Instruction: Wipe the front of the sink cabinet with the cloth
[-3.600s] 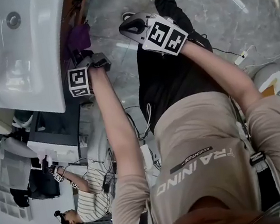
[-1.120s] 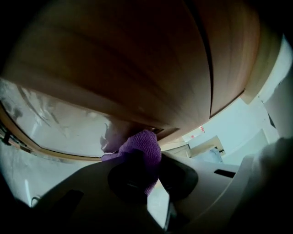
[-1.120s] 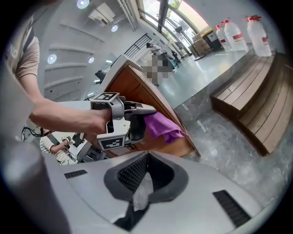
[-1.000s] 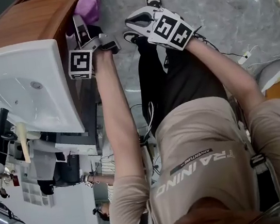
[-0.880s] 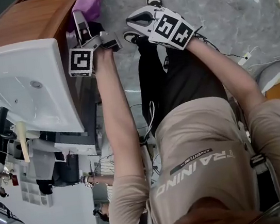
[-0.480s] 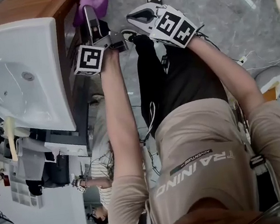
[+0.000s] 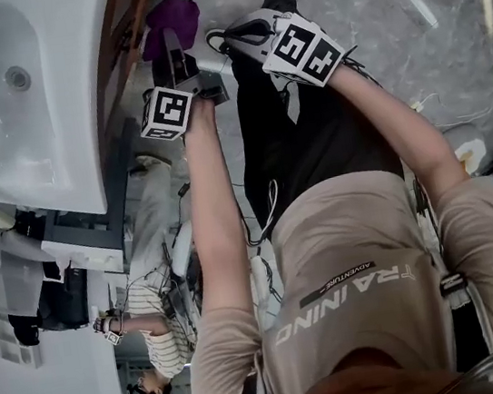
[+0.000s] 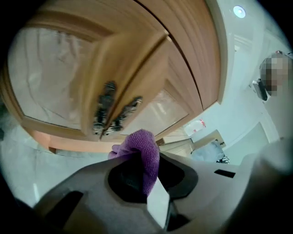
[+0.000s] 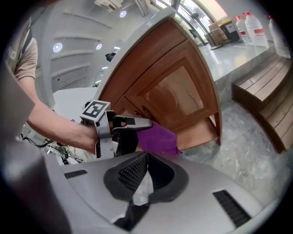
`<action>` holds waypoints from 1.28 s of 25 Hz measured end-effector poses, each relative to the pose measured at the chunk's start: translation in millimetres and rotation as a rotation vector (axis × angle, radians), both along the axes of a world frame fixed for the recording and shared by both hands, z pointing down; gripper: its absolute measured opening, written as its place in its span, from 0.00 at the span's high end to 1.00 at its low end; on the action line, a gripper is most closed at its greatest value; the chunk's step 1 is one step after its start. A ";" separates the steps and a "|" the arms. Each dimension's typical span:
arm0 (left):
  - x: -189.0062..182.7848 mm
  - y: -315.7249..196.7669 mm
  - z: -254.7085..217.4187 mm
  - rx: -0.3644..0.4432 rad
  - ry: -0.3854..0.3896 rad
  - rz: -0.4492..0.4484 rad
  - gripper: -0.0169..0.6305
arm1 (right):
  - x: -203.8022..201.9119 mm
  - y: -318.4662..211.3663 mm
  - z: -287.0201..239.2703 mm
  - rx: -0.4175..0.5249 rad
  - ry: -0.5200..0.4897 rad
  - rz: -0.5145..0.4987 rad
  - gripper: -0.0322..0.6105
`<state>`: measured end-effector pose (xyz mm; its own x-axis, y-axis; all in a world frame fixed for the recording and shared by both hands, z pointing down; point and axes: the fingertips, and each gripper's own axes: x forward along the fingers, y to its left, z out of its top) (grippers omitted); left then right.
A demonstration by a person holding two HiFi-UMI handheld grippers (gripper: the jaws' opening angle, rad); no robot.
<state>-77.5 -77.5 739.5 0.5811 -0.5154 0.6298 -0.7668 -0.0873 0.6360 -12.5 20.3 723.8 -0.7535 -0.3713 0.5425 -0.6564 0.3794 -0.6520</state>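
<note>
One purple cloth (image 8: 140,147) clamped in left tongs (image 7: 172,47), near cabinet front (image 8: 183,55).

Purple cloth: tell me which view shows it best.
Right gripper view: the cloth shows nearly whole, held by the left gripper before the cabinet. Left gripper view shows a tuft between its jaws; head view, a small bunch.

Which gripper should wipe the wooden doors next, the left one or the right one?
Left, probably. The left gripper is shut on the purple cloth, right in front of the cabinet doors. The right gripper is shut, empty, and sits farther back.
</note>
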 end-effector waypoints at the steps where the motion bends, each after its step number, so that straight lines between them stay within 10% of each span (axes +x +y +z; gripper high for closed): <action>1: -18.4 6.2 2.5 -0.006 -0.010 -0.016 0.91 | -11.8 2.3 0.1 -0.001 0.000 -0.012 0.93; 16: -255.8 62.0 35.4 -0.069 -0.129 -0.182 0.91 | -175.1 10.8 -22.6 0.035 -0.002 -0.117 0.93; 32: -317.9 42.6 79.2 -0.075 -0.161 -0.214 0.91 | -221.3 35.9 -5.7 -0.020 0.028 -0.104 0.93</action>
<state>-395.3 -34.9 818.7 0.3534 -0.5642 0.7462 -0.8546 0.1298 0.5029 -233.8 56.2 718.1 -0.7719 -0.2807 0.5704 -0.6322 0.4332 -0.6424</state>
